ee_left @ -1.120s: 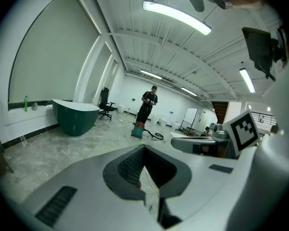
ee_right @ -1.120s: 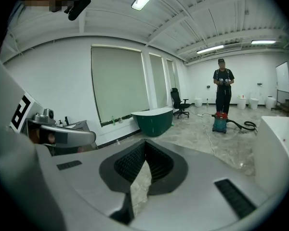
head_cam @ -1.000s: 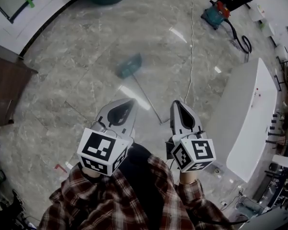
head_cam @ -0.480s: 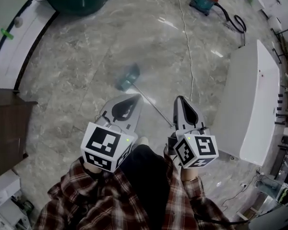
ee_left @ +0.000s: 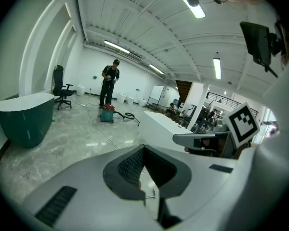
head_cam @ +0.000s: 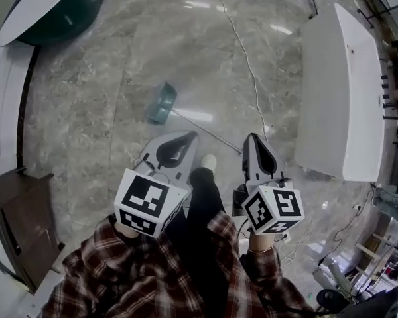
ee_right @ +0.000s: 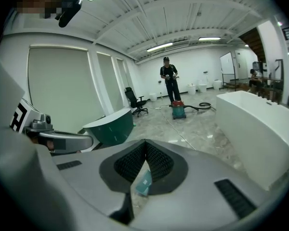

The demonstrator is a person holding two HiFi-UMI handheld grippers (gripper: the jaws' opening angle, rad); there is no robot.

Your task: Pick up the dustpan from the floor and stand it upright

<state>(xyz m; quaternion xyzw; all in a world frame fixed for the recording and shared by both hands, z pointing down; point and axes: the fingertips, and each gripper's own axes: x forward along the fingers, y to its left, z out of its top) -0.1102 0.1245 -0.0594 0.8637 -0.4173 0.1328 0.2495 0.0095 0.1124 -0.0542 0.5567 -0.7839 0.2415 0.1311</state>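
Observation:
The teal dustpan (head_cam: 161,103) lies flat on the marble floor, its thin handle (head_cam: 209,132) running down-right towards the gap between my two grippers. My left gripper (head_cam: 189,136) hangs above the floor just below the dustpan, its jaws shut on nothing. My right gripper (head_cam: 252,138) is level with it, beside the handle's end, and is also shut and empty. In the right gripper view, the dustpan (ee_right: 144,182) shows through the slot behind the gripper's (ee_right: 145,142) closed tips. In the left gripper view, the gripper's (ee_left: 143,148) tips meet, and the dustpan is not seen.
A white bathtub (head_cam: 338,91) stands at the right and a dark green one (head_cam: 60,12) at the top left. A cable (head_cam: 245,52) runs across the floor. A brown cabinet (head_cam: 20,224) is at the lower left. Far off, a person (ee_right: 171,83) stands by a vacuum (ee_right: 178,110).
I have come closer to the dustpan, and the room has swung round in the head view. The handle's end now lies between the two gripper tips. Both grippers stayed shut.

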